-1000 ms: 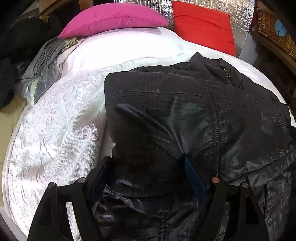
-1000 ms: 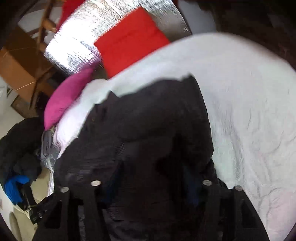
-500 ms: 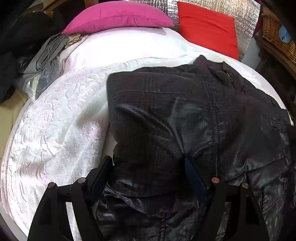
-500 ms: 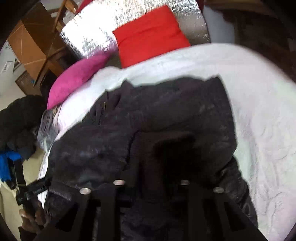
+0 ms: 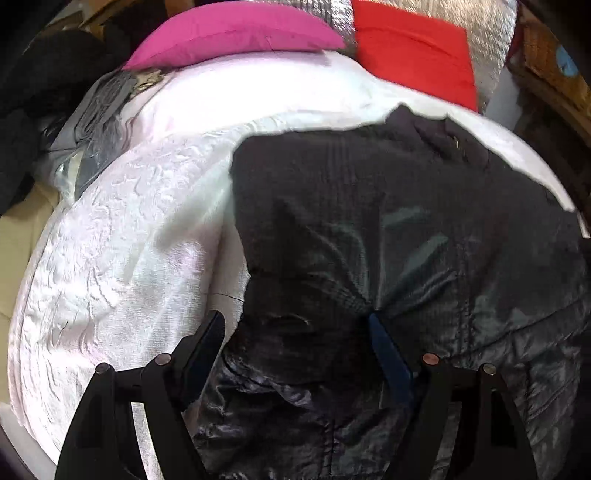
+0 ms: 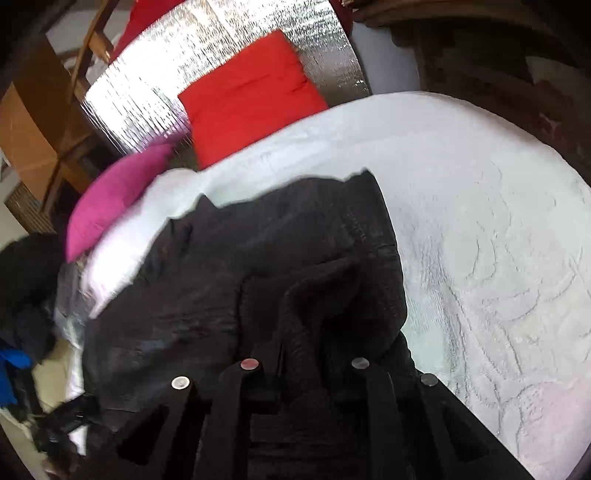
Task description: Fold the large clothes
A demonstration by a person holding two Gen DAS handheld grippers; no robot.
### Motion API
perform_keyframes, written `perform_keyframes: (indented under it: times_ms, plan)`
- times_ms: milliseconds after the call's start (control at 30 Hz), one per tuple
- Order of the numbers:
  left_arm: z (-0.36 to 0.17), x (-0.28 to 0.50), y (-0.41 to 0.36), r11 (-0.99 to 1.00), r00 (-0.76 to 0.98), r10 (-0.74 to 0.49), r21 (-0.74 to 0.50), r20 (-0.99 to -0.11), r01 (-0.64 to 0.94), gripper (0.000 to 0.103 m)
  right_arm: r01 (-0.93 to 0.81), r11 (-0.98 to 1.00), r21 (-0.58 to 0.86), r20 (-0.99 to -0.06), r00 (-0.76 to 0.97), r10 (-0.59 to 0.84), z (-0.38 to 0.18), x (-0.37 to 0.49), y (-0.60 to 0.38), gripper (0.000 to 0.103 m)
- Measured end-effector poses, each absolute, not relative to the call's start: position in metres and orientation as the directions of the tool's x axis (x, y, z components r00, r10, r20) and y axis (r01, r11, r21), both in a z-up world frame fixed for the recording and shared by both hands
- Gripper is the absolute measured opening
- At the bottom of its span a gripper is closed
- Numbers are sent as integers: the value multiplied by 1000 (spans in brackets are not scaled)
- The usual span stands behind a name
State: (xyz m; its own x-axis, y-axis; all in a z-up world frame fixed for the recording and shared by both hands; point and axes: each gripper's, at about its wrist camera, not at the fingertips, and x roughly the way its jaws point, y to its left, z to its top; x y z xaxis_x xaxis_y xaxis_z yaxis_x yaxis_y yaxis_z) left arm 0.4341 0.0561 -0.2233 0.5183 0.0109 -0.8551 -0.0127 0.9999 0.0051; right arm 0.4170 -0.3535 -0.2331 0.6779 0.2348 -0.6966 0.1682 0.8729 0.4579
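Note:
A large black quilted jacket lies spread on a white bedspread. My left gripper stands open and wide at the jacket's near left edge. Its right finger pushes into the cloth and creases it, while its left finger lies on the bedspread beside the hem. In the right wrist view the jacket is bunched up. My right gripper is narrow, pinching a raised fold of it, and its jaws are opening slightly. Its fingertips are buried in the dark cloth.
A pink pillow and a red pillow lean at the bed's head against a silver foil panel. Grey clothes pile at the left edge. A wicker basket stands far right. Bare bedspread stretches right of the jacket.
My right gripper went from wide open to pinched on a fold of the jacket, and the cloth now stands up between its fingers. The left gripper kept its width and place.

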Motion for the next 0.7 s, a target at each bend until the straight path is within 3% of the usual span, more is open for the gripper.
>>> perform_keyframes:
  times_ms: [33, 67, 100, 167, 267, 300, 367, 400, 533, 700]
  plan:
    - [-219, 433, 59, 1000, 535, 12, 2, -845, -20, 80, 159, 864, 477, -677, 694, 246, -226, 414, -356, 22]
    - [-214, 431, 63, 1000, 554, 19, 4, -832, -29, 80, 153, 853, 500, -636, 733, 241, -216, 407, -363, 32]
    - [-209, 429, 63, 999, 574, 26, 8, -818, -35, 80, 153, 846, 511, -605, 763, 228, -210, 402, -366, 63]
    - [-204, 428, 65, 999, 600, 35, 16, -799, -36, 80, 169, 834, 526, -552, 813, 183, -198, 389, -376, 101]
    - [-203, 430, 61, 998, 611, 57, 43, -790, -37, 80, 141, 849, 509, -469, 873, 136, -184, 379, -372, 96]
    - [-206, 433, 60, 998, 601, 63, 51, -797, -38, 80, 131, 864, 485, -486, 862, 142, -183, 385, -365, 78]
    - [-215, 436, 57, 997, 573, 75, 67, -816, -34, 80, 100, 894, 436, -523, 837, 162, -187, 395, -348, 53]
    - [-218, 439, 51, 996, 557, 83, 80, -826, -31, 80, 93, 905, 415, -554, 815, 170, -191, 403, -340, 46]
    - [-235, 442, 44, 994, 509, 98, 108, -855, -9, 81, 98, 935, 339, -727, 659, 195, -236, 433, -318, 44]
    - [-214, 431, 48, 998, 571, 67, 67, -818, -21, 80, 83, 916, 392, -682, 694, 229, -215, 417, -328, 43]
